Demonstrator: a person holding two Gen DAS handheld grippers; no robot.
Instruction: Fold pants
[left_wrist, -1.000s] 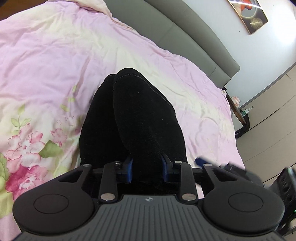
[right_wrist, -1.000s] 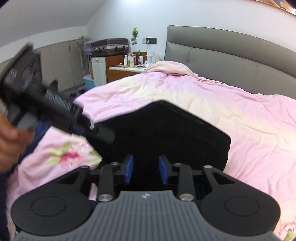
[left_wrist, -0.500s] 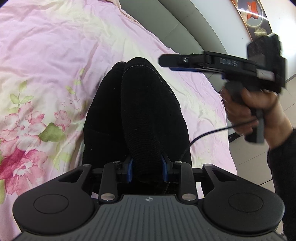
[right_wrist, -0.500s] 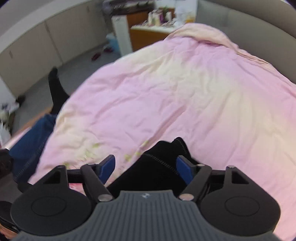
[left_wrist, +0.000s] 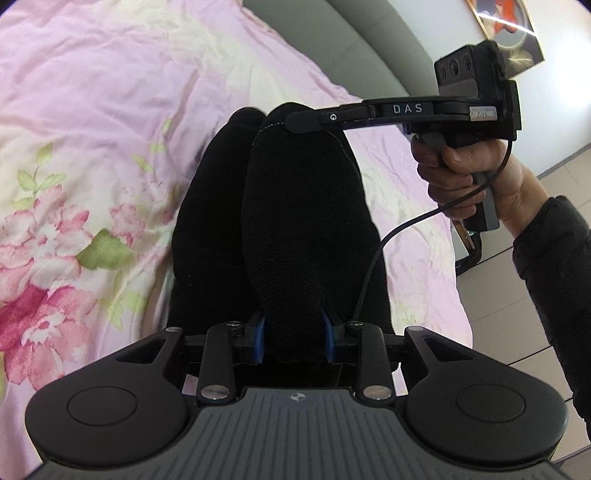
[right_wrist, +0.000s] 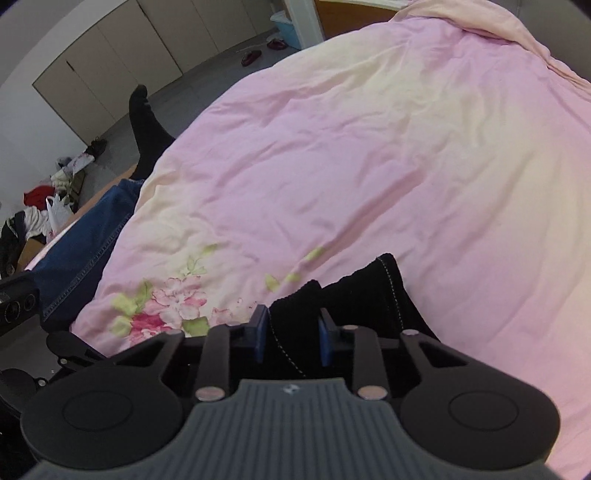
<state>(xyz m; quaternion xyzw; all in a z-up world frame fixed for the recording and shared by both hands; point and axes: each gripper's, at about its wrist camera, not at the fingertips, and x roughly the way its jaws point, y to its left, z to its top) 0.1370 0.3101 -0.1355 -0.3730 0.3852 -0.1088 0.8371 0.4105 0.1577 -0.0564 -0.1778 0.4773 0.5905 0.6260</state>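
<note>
Left wrist view. Black pants (left_wrist: 295, 206) laid lengthwise on the pink floral duvet (left_wrist: 92, 122) of the bed, already doubled into a thick bundle of stacked layers. Left gripper (left_wrist: 294, 341) clamped on the near, ribbed end of the top layer; blue pads (left_wrist: 259, 341) pressed into the cloth on both sides, jaws narrow. Right gripper (left_wrist: 301, 123) reaching across from the right, held in a hand (left_wrist: 469, 173), tip resting at the far end of the bundle. Cable (left_wrist: 388, 240) hanging over the right flank of the cloth.

Right wrist view. Right gripper (right_wrist: 291, 339) with jaws closing on a fold of black cloth with a pale stitched seam (right_wrist: 389, 280); cloth filling the gap between the blue pads. Duvet (right_wrist: 351, 140) spread beyond; blue denim (right_wrist: 81, 251) at the left edge of the bed.

Handling notes, as judgement. Soft, limp, light knit; no stiffness, so any unsupported span expected to sag and drag. Napped surface likely grippy against the pads, low slip risk. Not fragile. Thick ribbed end gives the firmest bite; seam edges hold better than a single loose layer. Best hold: all stacked layers at each end together, both ends lifted level to avoid layers sliding apart. Possible snag: cable caught under the fold.
</note>
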